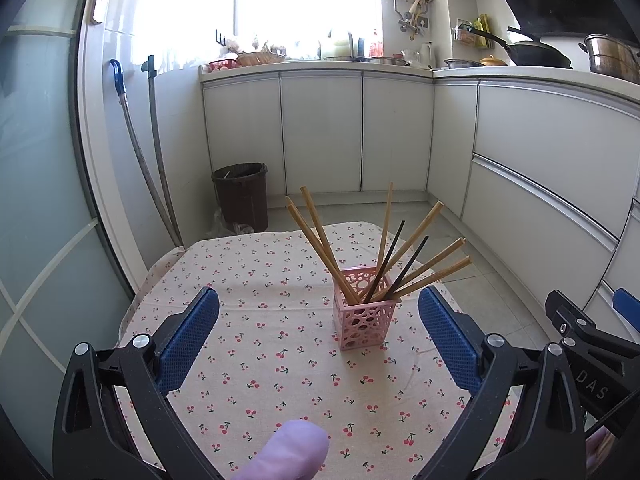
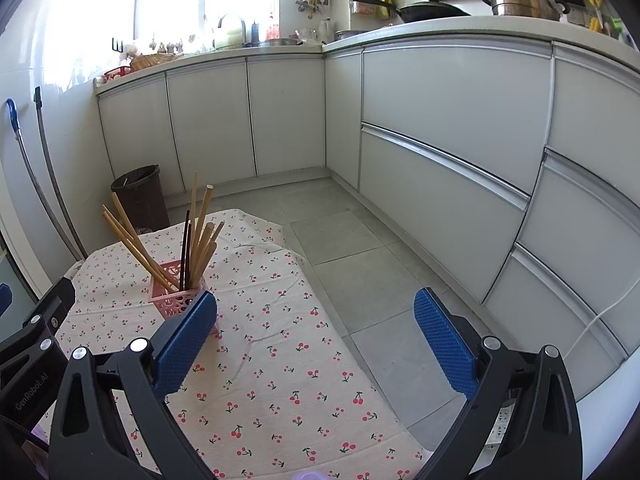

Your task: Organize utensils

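A pink perforated holder (image 1: 366, 312) stands upright on the cherry-print tablecloth (image 1: 260, 360), filled with several wooden chopsticks (image 1: 320, 240) and two black ones (image 1: 390, 256) fanning outward. My left gripper (image 1: 318, 312) is open, its blue pads apart, the holder just beyond them and right of centre. In the right wrist view the same holder (image 2: 176, 296) sits left, partly behind the left blue pad (image 2: 186, 344). My right gripper (image 2: 316, 320) is open and holds nothing, over the cloth (image 2: 280, 360) and floor.
A brown waste bin (image 1: 242, 196) stands on the floor beyond the table, beside two leaning poles (image 1: 156, 168). White cabinets (image 2: 440, 128) run along the back and right. The other gripper's black frame (image 1: 592, 344) shows at right. A purple-gloved fingertip (image 1: 292, 452) is at the bottom.
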`<action>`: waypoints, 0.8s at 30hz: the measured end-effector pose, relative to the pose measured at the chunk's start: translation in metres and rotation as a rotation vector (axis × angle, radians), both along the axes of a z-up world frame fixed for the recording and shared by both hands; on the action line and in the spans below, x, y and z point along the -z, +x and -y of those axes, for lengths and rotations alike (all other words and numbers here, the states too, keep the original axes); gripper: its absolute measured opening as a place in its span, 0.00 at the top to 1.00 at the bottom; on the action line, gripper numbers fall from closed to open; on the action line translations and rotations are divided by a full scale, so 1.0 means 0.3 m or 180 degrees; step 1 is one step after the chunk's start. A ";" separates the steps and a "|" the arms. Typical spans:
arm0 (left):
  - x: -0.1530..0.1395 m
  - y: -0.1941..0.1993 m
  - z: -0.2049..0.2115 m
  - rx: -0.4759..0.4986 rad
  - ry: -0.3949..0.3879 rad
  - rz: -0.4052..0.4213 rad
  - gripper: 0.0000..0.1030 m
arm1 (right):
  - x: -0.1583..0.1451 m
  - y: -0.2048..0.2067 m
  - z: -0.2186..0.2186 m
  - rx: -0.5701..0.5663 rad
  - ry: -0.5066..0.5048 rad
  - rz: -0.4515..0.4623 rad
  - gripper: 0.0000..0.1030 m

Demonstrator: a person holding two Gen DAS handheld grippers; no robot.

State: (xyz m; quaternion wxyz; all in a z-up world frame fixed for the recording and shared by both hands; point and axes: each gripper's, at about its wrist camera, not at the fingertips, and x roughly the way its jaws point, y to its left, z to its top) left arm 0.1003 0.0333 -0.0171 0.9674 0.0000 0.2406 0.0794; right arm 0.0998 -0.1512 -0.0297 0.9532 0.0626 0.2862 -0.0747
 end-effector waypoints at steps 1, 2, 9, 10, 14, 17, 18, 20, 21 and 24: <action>0.000 0.000 -0.001 0.0004 0.0001 -0.0001 0.07 | 0.000 0.000 0.000 -0.0002 0.0001 -0.0002 0.07; 0.000 0.001 0.000 0.0005 0.0002 -0.0002 0.07 | 0.000 0.000 0.000 -0.0003 0.0002 -0.0002 0.07; 0.000 0.000 0.000 -0.0001 0.0001 -0.0003 0.07 | 0.000 0.000 0.000 0.0000 0.0002 -0.0001 0.07; 0.000 0.000 0.000 -0.0001 0.0000 -0.0004 0.07 | 0.000 0.000 0.000 0.0000 0.0004 -0.0002 0.07; 0.009 0.003 -0.002 -0.0001 0.0001 -0.0015 0.07 | 0.005 -0.002 -0.002 0.0007 0.0020 -0.0015 0.07; 0.017 0.005 -0.001 0.0000 0.0003 -0.0026 0.07 | 0.005 -0.001 -0.001 0.0005 0.0023 -0.0017 0.07; 0.017 0.005 -0.003 -0.0001 0.0004 -0.0029 0.07 | 0.007 -0.001 -0.001 0.0003 0.0025 -0.0022 0.07; 0.018 0.008 -0.004 -0.0004 0.0004 -0.0034 0.07 | 0.010 -0.002 -0.005 0.0004 0.0024 -0.0031 0.07; 0.018 0.009 -0.005 -0.0003 0.0004 -0.0037 0.07 | 0.012 -0.001 -0.006 0.0005 0.0025 -0.0037 0.07; 0.019 0.009 -0.006 -0.0006 0.0003 -0.0040 0.07 | 0.014 -0.001 -0.008 0.0004 0.0037 -0.0053 0.07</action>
